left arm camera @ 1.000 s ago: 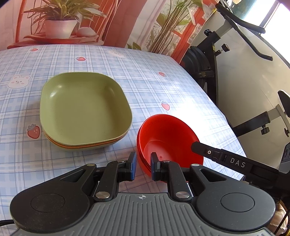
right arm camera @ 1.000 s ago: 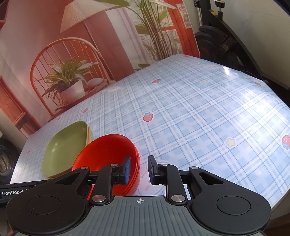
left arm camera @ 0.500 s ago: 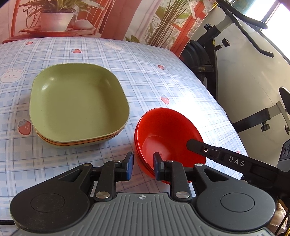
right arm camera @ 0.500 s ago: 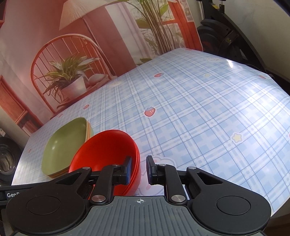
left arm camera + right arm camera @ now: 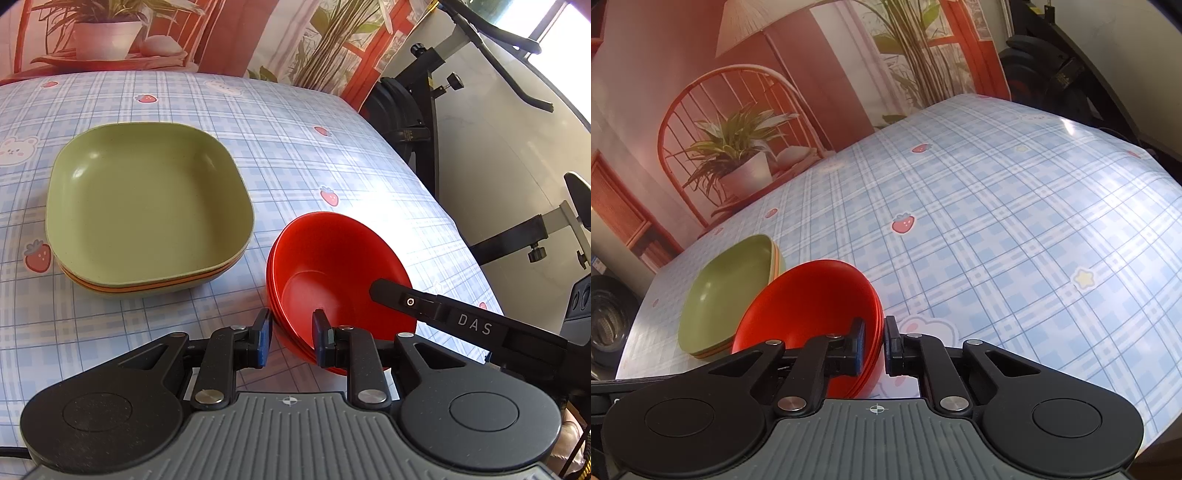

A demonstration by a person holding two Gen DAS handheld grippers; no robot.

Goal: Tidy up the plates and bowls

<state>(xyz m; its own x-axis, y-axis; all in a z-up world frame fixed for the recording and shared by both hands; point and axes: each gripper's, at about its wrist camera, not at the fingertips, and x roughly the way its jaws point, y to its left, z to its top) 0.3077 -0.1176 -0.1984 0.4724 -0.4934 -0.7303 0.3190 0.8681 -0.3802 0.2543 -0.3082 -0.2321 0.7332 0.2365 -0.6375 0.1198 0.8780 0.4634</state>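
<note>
The stack of round red plastic bowls holds nothing; the stack of square green plates sits at its ten o'clock on the blue checked tablecloth. The left gripper straddles the bowls' near rim, slightly apart. The right gripper has just closed, pinching the rim.

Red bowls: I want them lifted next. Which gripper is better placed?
Right. The right gripper has just closed on the rim of the red bowls. The left gripper only straddles the near rim; its jaws have just opened and are not pressing.
</note>
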